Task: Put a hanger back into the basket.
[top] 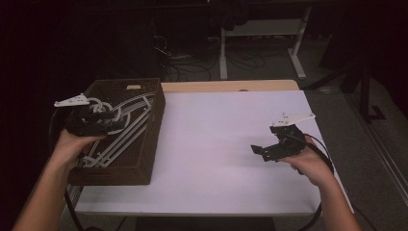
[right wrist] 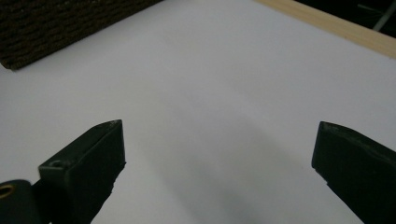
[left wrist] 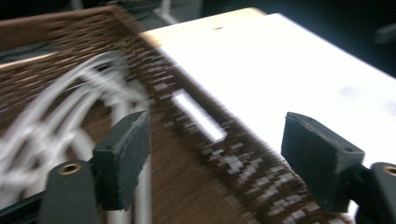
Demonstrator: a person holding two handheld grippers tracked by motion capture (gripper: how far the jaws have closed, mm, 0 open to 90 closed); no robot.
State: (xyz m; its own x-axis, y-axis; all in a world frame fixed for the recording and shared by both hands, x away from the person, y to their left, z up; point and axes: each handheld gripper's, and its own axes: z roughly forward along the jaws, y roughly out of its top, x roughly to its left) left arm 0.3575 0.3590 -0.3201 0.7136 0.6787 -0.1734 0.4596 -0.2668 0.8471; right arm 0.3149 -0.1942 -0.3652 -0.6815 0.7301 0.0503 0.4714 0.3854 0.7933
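My left claw [top: 103, 118] hangs wide and empty over the white hangers [top: 120, 132] in the brown basket [top: 149, 144], their long axis running seven to one o'clock beneath it. My right claw [top: 262, 150], also wide and empty, points nine o'clock above the white table [top: 207, 144].

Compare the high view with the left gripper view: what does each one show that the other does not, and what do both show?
High view alone: both forearms, the right gripper held above the white table, and the floor behind. Left gripper view alone: a close, blurred look between the left gripper and its open black fingers. Both: the brown woven basket and the white hangers in it.
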